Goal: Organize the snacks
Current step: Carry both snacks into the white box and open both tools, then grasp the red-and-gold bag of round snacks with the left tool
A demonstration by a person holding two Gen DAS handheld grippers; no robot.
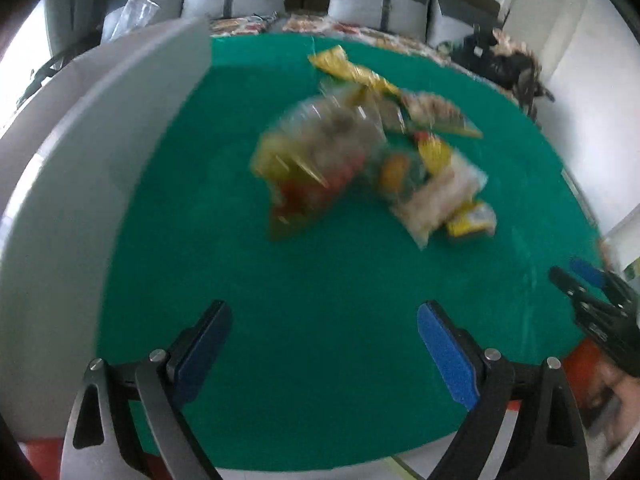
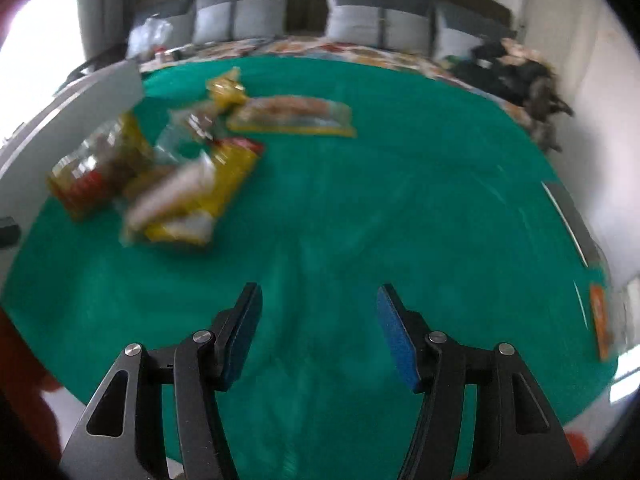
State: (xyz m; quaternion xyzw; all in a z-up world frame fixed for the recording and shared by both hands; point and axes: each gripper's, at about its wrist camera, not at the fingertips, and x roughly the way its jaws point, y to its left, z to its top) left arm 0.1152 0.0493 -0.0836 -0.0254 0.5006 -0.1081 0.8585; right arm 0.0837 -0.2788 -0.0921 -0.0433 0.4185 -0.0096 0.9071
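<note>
A blurred heap of snack packets [image 1: 360, 152] lies on the green cloth [image 1: 280, 300], with yellow, red and clear wrappers. In the right wrist view the same heap [image 2: 160, 176] sits at the left, and a long flat packet [image 2: 292, 120] lies behind it. My left gripper [image 1: 324, 320] hovers open over bare cloth, well short of the heap, nothing between its blue pads. Open too is my right gripper [image 2: 318, 316], above bare cloth to the right of the snacks. It also shows at the right edge of the left wrist view [image 1: 576, 276].
A grey-white box wall [image 1: 132, 120] stands along the left of the cloth, also seen as the box wall [image 2: 100, 88]. Behind the cloth are a patterned bedspread [image 2: 340, 50], grey pillows [image 2: 360, 16] and dark clothes [image 2: 520, 72]. An orange packet [image 2: 600, 320] lies at the right edge.
</note>
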